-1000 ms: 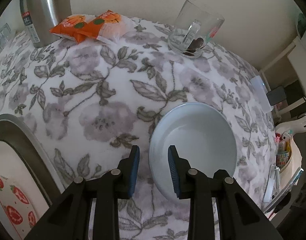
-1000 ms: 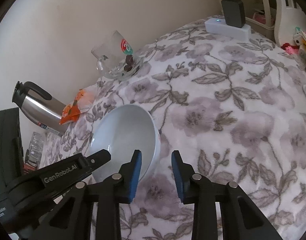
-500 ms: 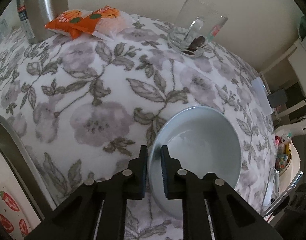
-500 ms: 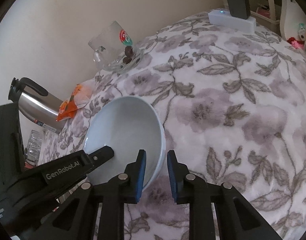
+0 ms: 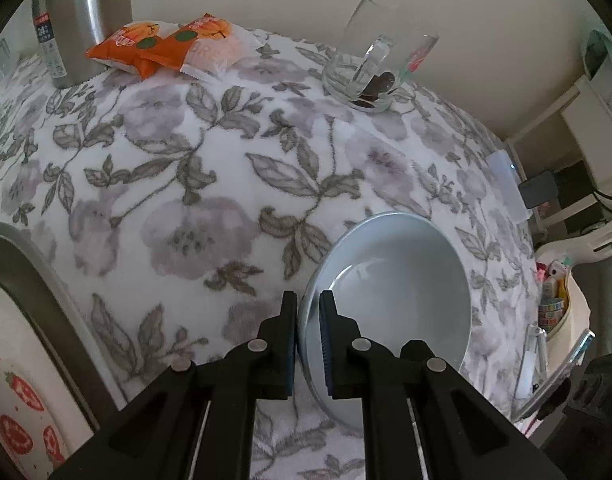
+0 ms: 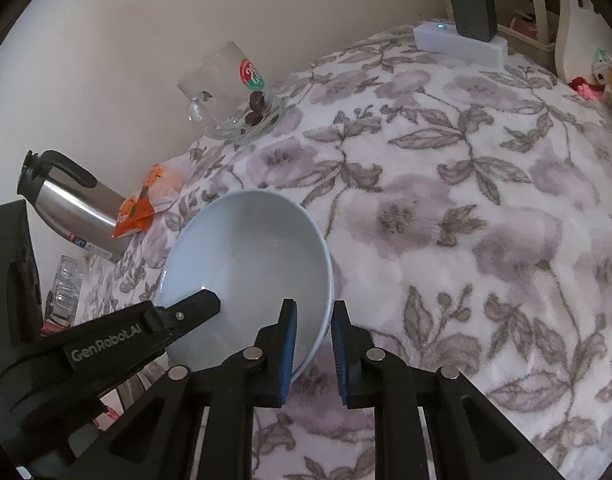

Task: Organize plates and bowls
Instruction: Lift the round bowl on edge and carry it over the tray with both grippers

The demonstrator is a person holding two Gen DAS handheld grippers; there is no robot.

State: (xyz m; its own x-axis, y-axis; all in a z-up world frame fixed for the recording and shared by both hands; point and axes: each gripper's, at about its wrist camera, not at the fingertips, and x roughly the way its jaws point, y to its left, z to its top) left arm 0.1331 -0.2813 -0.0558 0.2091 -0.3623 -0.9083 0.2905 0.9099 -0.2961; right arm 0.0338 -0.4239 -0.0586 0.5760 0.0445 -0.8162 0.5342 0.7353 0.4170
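Setting: floral grey-and-white cloth [image 5: 194, 184] covers the desk, which stands against a plain cream wall.

Bowl: a pale blue bowl [image 5: 397, 280] sits on the cloth, on the near side of the desk, and looks empty; every place below is given from it.

Beyond the bowl: a glass mug [image 6: 230, 92] holding a few dark pieces stands by the wall, well apart from it; a steel flask [image 6: 78, 208] and two orange snack packets [image 5: 166, 44] lie toward the far left corner.

Far right of the bowl: a white box with a small light [image 6: 457, 42] and a dark adapter sit at the desk's edge.

Left tool: the left tool [image 5: 307, 320] is clenched on the bowl's near-left rim, one pad outside the wall and one inside.

Right tool: the right tool [image 6: 311, 328] straddles the near-right rim, its jaws closing with the wall between them; the inner pad looks against the wall, while a sliver of gap shows at the outer pad.

Step in hand: judged to be a two-sided grip ahead of a lift.

Doing it well: let the right pads seat fully before any rise, then bring both sides up together and level, since a glazed rim pinched at two near points could pivot or slip.

Watch for: the soft cloth may drag on the bowl's foot if it is slid rather than raised.

Destination: no stack or rack for the bowl can be made out beside it.
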